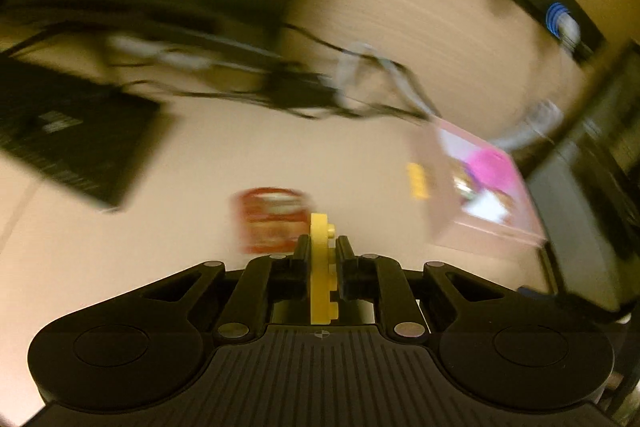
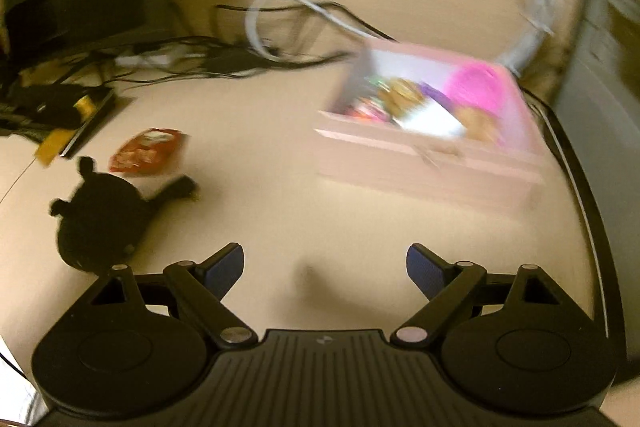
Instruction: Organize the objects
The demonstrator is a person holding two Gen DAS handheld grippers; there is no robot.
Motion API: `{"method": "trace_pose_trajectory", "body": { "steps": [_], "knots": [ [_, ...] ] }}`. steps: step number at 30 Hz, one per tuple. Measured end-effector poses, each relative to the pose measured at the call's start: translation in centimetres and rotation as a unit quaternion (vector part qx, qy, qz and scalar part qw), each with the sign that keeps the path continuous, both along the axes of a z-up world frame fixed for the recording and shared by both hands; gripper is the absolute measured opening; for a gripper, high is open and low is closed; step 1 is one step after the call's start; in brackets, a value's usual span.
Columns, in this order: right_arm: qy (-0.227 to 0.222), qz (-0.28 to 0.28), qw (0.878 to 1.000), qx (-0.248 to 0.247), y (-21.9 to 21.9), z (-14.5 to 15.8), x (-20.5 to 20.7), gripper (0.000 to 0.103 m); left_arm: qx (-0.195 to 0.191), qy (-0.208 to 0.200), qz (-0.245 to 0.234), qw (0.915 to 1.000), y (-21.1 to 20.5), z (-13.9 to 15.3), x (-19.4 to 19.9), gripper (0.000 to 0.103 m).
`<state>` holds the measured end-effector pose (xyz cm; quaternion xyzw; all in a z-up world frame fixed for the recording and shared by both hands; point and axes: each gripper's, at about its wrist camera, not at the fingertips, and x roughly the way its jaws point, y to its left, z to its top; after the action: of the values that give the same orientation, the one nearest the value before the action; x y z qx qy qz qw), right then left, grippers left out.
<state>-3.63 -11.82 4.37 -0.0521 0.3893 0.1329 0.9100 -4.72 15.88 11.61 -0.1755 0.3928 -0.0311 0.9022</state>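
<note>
Left tongs (image 1: 320, 247) grasp a yellow brick (image 1: 320, 267) at lower centre; right tongs (image 2: 325, 269) are released above the tabletop (image 2: 280, 195). Pink box (image 2: 432, 131) sits right of centre.

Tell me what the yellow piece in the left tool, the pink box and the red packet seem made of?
Yellow studded brick: looks like matte moulded plastic, given its studs and crisp edges. Pink box: smooth flat walls, plastic or coated cardboard; blur leaves it open. Red packet: probably glossy plastic film, judging by its printed, crinkled surface.
</note>
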Motion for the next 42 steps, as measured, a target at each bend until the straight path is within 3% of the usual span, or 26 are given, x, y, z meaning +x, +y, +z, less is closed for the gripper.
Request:
{"method": "trace_pose_trajectory", "body": {
  "steps": [5,9,12,14,19,23,24,25,26,29,33,42],
  "knots": [
    [0.014,0.036,0.999,0.012,3.6,1.4,3.3,0.089,-0.016,0.015,0.064,0.9977,5.0,-1.7,-3.6,0.015],
    [0.057,0.067,0.996,0.034,7.6,1.5,6.3,0.089,-0.037,0.035,0.088,0.9949,7.1,-3.5,-5.9,0.015],
    [0.106,0.079,0.99,0.053,10.9,0.7,8.4,0.103,-0.027,0.044,0.096,0.9941,7.9,-4.3,-6.7,0.015],
    [0.131,0.075,0.987,0.059,13.1,0.0,9.5,0.103,-0.018,0.05,0.096,0.994,8.1,-4.6,-6.9,0.015],
    [0.163,0.08,0.983,0.008,19.5,-2.7,11.6,0.103,0.002,0.047,0.09,0.9949,8.2,-4.4,-7.4,0.015],
    [0.17,0.077,0.982,-0.022,21.4,-3.8,12.8,0.103,0.013,0.037,0.084,0.9957,8.1,-3.7,-7.8,0.015],
    [0.171,0.08,0.982,-0.025,21.7,-3.8,13.0,0.099,0.015,0.035,0.082,0.9959,7.9,-3.5,-7.9,0.015],
    [0.171,0.086,0.981,-0.03,21.8,-3.7,13.1,0.093,0.017,0.033,0.08,0.9961,7.8,-3.3,-7.9,0.015],
    [0.171,0.097,0.98,-0.037,21.9,-3.7,13.0,0.079,0.017,0.031,0.076,0.9964,7.7,-3.2,-7.9,0.015],
    [0.152,0.109,0.981,-0.051,21.4,-3.3,12.3,0.079,0.016,0.024,0.066,0.9974,7.2,-2.7,-7.8,0.015],
    [0.134,0.092,0.986,-0.031,18.8,-1.8,11.3,0.078,0.018,0.016,0.043,0.9988,6.1,-2.0,-7.2,0.015],
    [0.077,0.031,0.996,0.014,7.8,3.2,6.4,0.079,0.013,0.0,-0.065,0.9978,0.6,-0.7,-4.6,0.015]
  ]
}}
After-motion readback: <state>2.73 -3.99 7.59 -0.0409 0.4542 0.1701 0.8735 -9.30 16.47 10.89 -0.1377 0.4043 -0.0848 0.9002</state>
